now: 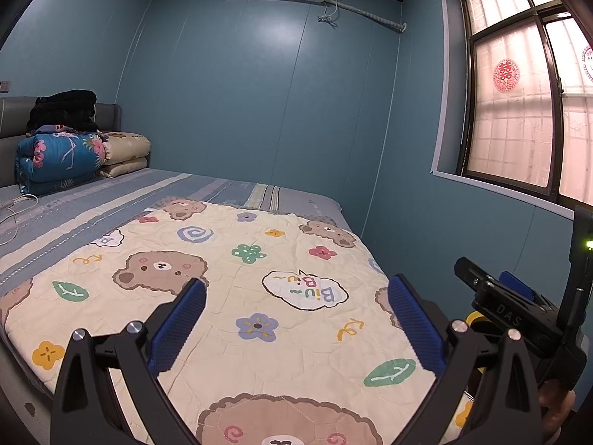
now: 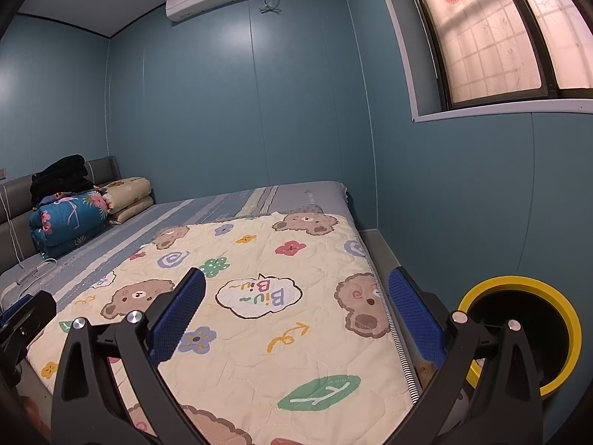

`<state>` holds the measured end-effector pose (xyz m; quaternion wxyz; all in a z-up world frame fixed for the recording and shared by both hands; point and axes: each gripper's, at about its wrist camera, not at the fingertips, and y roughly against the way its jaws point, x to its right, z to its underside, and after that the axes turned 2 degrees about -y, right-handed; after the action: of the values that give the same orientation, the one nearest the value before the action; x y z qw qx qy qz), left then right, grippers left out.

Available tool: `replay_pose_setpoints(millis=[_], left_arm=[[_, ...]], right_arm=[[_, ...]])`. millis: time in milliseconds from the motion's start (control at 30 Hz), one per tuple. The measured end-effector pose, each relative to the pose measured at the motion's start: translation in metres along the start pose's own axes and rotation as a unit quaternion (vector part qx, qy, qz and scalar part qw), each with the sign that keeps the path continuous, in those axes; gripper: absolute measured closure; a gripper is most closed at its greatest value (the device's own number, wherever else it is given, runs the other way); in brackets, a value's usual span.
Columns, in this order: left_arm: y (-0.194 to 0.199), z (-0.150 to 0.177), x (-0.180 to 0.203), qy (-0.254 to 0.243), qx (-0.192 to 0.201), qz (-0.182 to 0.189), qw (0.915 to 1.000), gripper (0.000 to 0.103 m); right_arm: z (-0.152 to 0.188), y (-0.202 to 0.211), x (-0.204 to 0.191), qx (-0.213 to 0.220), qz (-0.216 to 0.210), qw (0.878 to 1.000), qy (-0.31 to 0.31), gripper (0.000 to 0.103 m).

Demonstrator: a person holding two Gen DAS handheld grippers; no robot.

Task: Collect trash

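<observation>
Currently both grippers, left gripper [image 1: 296, 319] and right gripper [image 2: 296, 319], hover over bear quilt [image 2: 259, 333] on bed [image 1: 111, 200], jaws open, empty; yellow-rimmed bin [image 2: 572, 333] beside bed at right.

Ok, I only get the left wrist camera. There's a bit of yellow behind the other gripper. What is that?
Observer: A round bin with a yellow rim, right of the bed, by the blue wall.
Operator: Anything in it?
Observer: The right wrist view looks into its mouth; the inside is just dark, so I cannot tell.
Operator: Is the right gripper holding something?
Observer: No. The right gripper is open and empty, over the bear quilt.
</observation>
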<state>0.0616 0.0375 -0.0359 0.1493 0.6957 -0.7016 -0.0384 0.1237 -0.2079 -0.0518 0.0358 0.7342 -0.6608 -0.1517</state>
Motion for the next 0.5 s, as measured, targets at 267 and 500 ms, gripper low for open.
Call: replay_pose_setpoints(millis=[267,500], left_arm=[[-0.0007,0.0002,0.0004,0.001,-0.001,0.000,1.0000,0.008],[-0.0013,-0.0001,0.0012,0.001,-0.002,0.000,1.0000,0.008]], right_arm=[[0.0012,-0.0007,0.0001,-0.001,0.000,1.000,-0.002,0.008],[0.0037,-0.0025,0.0008,-0.006,0.003,1.000,-0.006,0.008]])
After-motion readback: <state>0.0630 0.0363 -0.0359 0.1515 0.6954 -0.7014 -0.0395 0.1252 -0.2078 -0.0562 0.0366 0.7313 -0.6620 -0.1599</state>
